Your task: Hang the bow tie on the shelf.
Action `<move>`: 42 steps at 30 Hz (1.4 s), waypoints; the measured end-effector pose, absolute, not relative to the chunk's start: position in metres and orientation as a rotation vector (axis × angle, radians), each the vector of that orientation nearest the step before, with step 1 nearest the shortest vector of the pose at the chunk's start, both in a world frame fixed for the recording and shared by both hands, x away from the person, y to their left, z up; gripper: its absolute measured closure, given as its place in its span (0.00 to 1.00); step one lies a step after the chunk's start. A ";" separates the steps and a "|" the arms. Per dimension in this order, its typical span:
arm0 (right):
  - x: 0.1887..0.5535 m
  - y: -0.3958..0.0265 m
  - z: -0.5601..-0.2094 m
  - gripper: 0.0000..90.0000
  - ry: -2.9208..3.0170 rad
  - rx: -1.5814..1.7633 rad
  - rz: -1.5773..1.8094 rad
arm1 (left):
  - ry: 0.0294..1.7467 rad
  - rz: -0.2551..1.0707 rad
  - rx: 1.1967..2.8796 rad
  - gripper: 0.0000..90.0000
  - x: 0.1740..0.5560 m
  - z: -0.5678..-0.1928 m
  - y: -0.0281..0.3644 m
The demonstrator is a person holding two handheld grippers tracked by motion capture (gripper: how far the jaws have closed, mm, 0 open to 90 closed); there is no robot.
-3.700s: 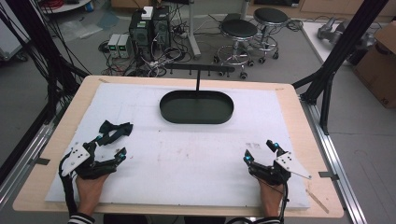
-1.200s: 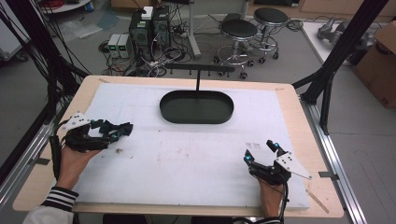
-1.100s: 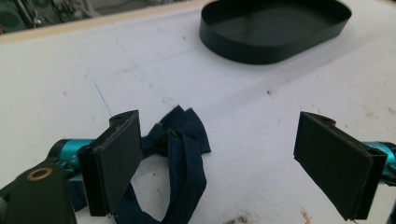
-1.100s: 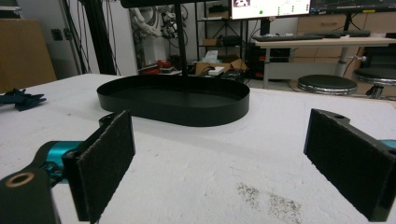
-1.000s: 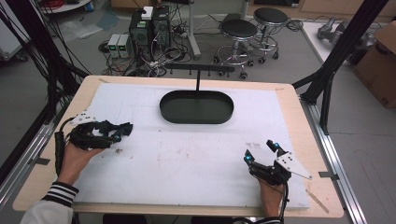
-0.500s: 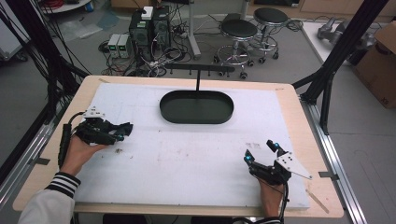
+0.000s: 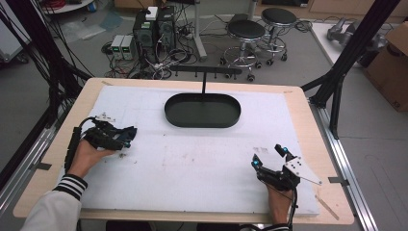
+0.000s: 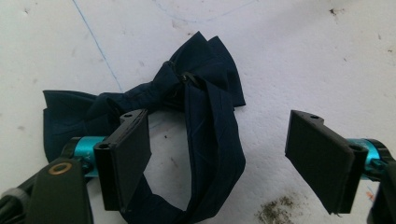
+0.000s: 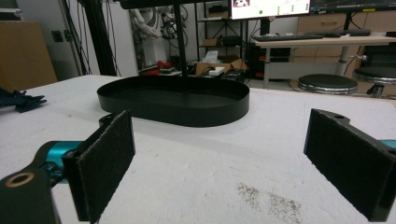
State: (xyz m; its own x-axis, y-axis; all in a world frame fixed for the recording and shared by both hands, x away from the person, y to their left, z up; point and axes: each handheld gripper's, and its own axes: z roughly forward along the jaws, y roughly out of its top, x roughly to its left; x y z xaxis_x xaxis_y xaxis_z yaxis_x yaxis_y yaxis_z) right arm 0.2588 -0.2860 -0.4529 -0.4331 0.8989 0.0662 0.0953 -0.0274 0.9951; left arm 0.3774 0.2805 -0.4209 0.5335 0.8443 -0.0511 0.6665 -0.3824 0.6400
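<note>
A dark navy bow tie (image 8: 196, 88) with its strap looped lies on the white table cover. My left gripper (image 8: 224, 163) hangs open right over it, and the strap loop runs between the two jaws. In the high view the left gripper (image 7: 124, 136) is at the table's left side and covers most of the tie. Open and holding nothing, my right gripper (image 7: 269, 157) rests near the front right edge, with its own view (image 9: 233, 163) looking toward the back. From there the bow tie (image 9: 21, 100) shows far to the left.
A black oval tray (image 7: 202, 122) stands at the back middle of the table, with a thin black post rising behind it. It also fills the middle distance as the tray (image 9: 177, 112) ahead of my right gripper. Stools and cables stand on the floor beyond the table.
My left gripper has moved forward from the near left edge and now sits over the bow tie. The right gripper has stayed put.
</note>
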 end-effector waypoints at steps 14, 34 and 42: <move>0.259 -0.286 -0.453 0.09 1.581 1.073 1.537 | 1.221 0.315 2.192 0.40 0.383 -0.421 0.276; 0.259 -0.287 -0.453 0.09 1.578 1.068 1.537 | 1.251 0.332 2.175 0.69 0.384 -0.422 0.279; 0.259 -0.287 -0.453 0.09 1.578 1.069 1.538 | 1.247 0.351 2.187 0.81 0.384 -0.422 0.277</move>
State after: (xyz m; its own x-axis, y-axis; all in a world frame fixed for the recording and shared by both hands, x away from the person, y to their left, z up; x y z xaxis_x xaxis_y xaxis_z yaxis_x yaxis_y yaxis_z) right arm 0.2591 -0.2870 -0.4530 -0.4322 0.8988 0.0734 0.0966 -0.0347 0.9947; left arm 0.3841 0.2765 -0.4223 0.5257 0.8486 -0.0597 0.6927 -0.3863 0.6090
